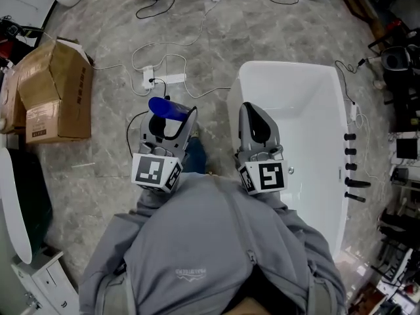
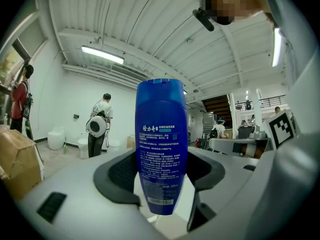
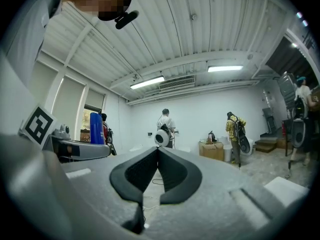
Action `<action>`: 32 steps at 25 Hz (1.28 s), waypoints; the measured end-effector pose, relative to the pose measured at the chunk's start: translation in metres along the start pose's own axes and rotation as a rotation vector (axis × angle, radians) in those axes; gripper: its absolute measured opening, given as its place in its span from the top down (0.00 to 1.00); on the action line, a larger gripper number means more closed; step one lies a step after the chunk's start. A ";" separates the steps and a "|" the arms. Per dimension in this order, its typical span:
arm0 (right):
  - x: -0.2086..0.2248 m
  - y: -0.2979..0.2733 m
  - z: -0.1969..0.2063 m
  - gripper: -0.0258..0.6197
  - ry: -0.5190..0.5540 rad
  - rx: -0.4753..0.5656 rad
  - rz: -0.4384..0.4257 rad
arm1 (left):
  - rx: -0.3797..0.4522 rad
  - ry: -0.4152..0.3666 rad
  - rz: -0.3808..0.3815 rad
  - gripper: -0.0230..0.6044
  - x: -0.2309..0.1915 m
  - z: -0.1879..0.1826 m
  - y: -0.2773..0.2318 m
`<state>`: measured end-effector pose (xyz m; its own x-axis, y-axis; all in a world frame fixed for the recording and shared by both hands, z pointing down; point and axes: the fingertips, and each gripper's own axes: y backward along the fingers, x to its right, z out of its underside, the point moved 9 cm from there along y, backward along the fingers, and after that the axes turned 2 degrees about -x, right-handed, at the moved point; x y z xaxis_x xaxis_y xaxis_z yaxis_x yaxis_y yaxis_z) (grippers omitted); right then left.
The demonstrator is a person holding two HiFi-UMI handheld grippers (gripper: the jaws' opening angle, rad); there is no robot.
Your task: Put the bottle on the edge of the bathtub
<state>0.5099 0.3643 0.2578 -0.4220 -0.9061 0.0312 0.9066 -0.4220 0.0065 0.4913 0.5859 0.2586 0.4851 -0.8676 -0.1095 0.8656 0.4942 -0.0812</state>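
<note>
Across the grey stone floor (image 1: 98, 149), loose cables (image 1: 141, 54) and a power strip (image 1: 164, 79) lie between a cardboard box (image 1: 56, 90) on the left and the white bathtub (image 1: 289, 71) on the right. The left gripper (image 1: 172, 120) clamps the blue bottle (image 1: 167, 108) between wide-set jaws, over open floor beside the tub's rim. The right gripper (image 1: 256, 120) hangs over that rim, jaws pressed together and empty

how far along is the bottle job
Done: the left gripper has the blue bottle clamped. In hand: it hangs over the floor, left of the bathtub. Left: carry it to the bathtub's edge and release. The right gripper is shut, empty.
</note>
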 end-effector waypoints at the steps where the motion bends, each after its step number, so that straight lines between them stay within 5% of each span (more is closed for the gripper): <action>1: 0.003 -0.010 0.000 0.96 0.003 0.005 -0.003 | 0.003 -0.009 0.007 0.53 -0.007 -0.001 -0.009; 10: 0.024 -0.126 -0.011 0.96 0.045 0.006 0.012 | 0.003 -0.058 0.081 0.53 -0.083 -0.026 -0.100; 17: 0.041 -0.203 -0.012 0.96 0.022 0.009 0.053 | -0.006 0.003 0.155 0.53 -0.145 -0.038 -0.170; 32: 0.073 -0.269 0.002 0.96 -0.004 -0.048 0.119 | -0.056 0.009 0.222 0.53 -0.186 -0.032 -0.241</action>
<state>0.2357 0.4120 0.2605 -0.3116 -0.9496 0.0333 0.9487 -0.3129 -0.0455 0.1886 0.6298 0.2671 0.6612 -0.7370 -0.1401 0.7296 0.6752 -0.1085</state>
